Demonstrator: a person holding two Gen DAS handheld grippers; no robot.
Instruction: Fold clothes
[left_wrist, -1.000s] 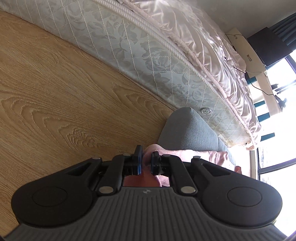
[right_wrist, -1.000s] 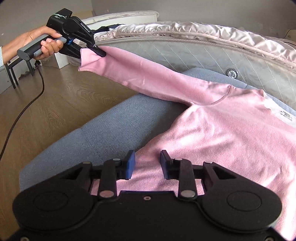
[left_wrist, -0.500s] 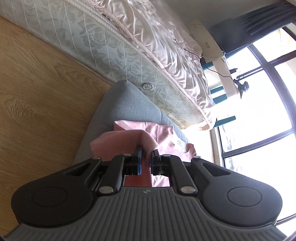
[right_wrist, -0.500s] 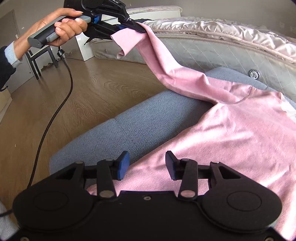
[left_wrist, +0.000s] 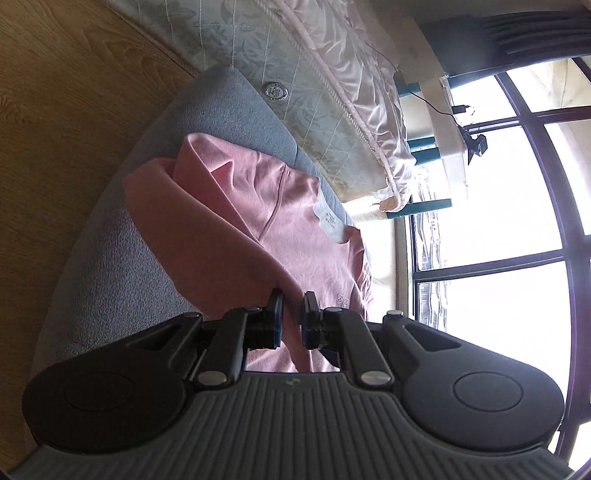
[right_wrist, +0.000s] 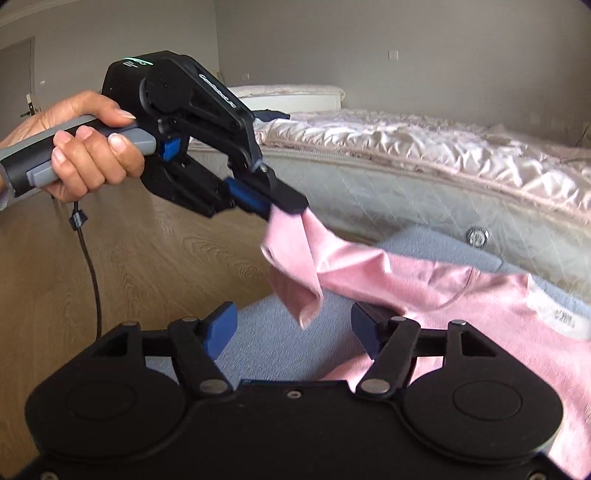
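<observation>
Item: pink sweatshirt (right_wrist: 480, 306), lying on a grey upholstered bench (right_wrist: 280, 332) at the foot of a quilted mattress (right_wrist: 406, 192); white neck label (right_wrist: 561, 317) facing up. We log the left gripper (right_wrist: 284, 205) as clamped together on the cuff end of one sleeve (right_wrist: 295, 258), raised off the bench and held by the person's left hand (right_wrist: 85, 155). In the left wrist view the same left gripper (left_wrist: 291, 321) has the sleeve running away from it toward 11 o'clock, doubled back over the body. The right gripper (right_wrist: 295, 328) hangs over the bench edge with jaws opening and nothing between them. The deciding relation (as we judge it): the sweatshirt's body lies at about 3 o'clock from the lifted cuff in the right wrist view, its long axis running along the bench, so the left gripper is the one placed to carry the sleeve across.
</observation>
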